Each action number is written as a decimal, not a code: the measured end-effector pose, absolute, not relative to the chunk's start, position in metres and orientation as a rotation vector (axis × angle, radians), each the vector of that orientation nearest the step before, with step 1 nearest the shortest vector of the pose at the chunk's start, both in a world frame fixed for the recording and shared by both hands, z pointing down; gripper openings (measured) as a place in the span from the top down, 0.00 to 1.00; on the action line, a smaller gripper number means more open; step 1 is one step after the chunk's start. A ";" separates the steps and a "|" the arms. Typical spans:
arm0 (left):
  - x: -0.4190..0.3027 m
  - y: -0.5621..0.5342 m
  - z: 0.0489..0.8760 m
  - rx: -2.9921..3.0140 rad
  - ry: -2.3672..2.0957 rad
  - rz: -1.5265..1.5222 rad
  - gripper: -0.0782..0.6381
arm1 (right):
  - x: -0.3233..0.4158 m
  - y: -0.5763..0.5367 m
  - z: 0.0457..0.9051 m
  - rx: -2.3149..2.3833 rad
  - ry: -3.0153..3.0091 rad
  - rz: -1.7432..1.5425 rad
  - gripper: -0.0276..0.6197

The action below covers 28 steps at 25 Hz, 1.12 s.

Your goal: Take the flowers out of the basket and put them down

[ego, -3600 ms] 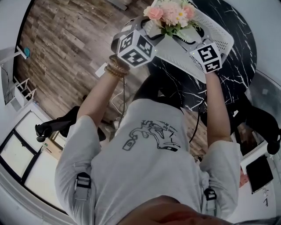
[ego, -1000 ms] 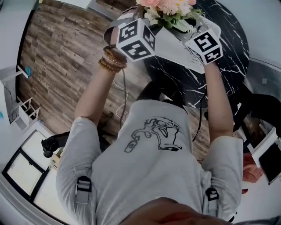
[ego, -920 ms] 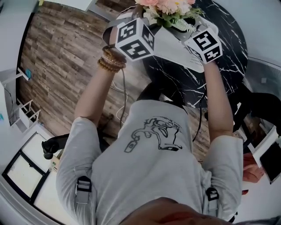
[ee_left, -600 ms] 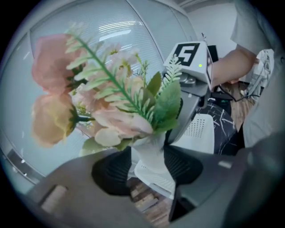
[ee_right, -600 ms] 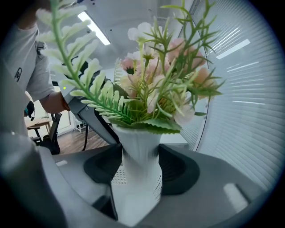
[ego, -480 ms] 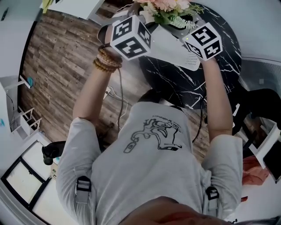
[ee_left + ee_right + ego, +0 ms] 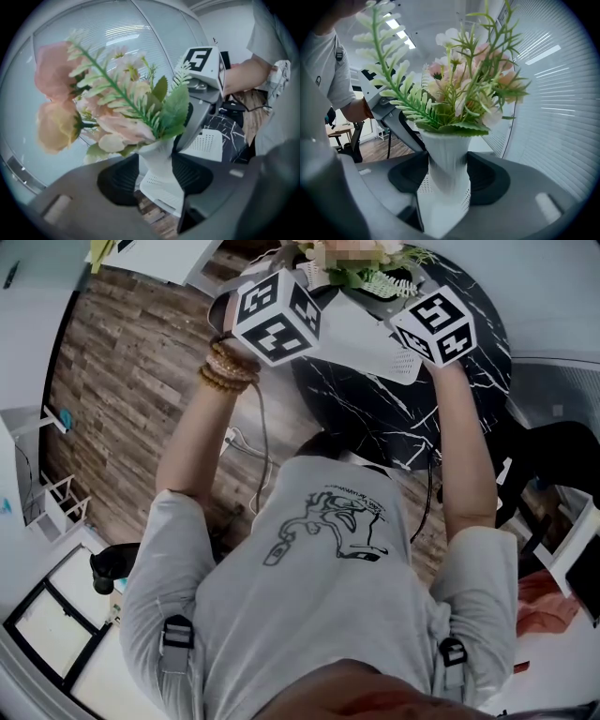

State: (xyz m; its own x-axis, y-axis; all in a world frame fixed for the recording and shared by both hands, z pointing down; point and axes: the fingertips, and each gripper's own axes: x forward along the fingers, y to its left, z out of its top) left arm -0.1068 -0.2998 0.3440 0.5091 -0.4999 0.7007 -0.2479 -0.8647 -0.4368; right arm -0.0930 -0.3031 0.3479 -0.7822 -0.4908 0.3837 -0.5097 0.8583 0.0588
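Left claw and right claw grip the vase from opposite sides, the left's jaws just tightened. Flowers stand upright above both claws, with the basket beneath, so the vase likely must shift sideways before lowering.

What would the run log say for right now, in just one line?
left gripper: shut on vase | right gripper: shut on vase | flowers: in vase, held above basket

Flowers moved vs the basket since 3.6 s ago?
Yes. The flowers have gone up, off the basket, toward the head view's top edge. The left gripper and right gripper clamp their vase.
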 end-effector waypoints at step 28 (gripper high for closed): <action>0.111 -0.234 0.329 -2.493 0.131 -1.073 0.59 | 0.125 -0.232 0.331 1.249 -2.419 0.159 0.55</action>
